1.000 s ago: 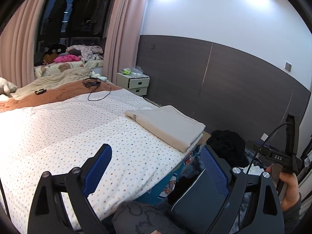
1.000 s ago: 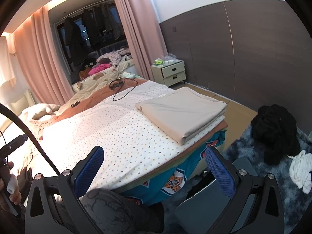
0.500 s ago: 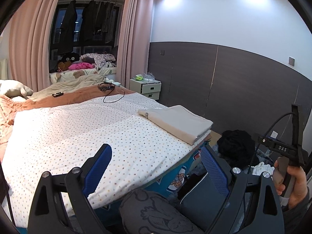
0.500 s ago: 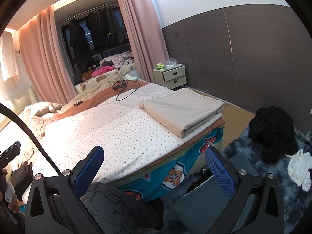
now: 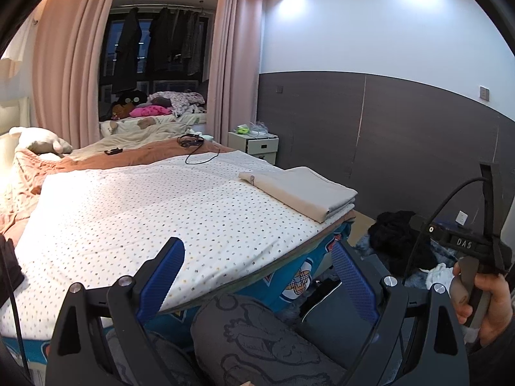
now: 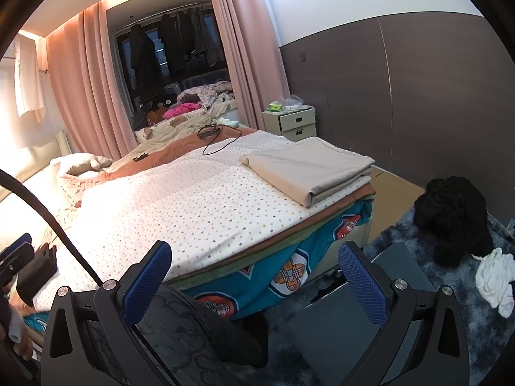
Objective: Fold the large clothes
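Observation:
A folded beige cloth lies on the far right corner of the dotted white bed cover; it also shows in the right wrist view. My left gripper is open and empty, held back from the bed's near edge. My right gripper is open and empty, also short of the bed. A black garment and a white garment lie heaped on the floor at the right.
A person's patterned grey knee sits between the fingers below. A cream nightstand stands by the dark wall panel. A cable and headset lie on the brown blanket. The right hand-held gripper body shows at right.
Both grippers have pulled back and tilted upward from the bed; the folded cloth now sits farther away in both views. Nothing was grasped.

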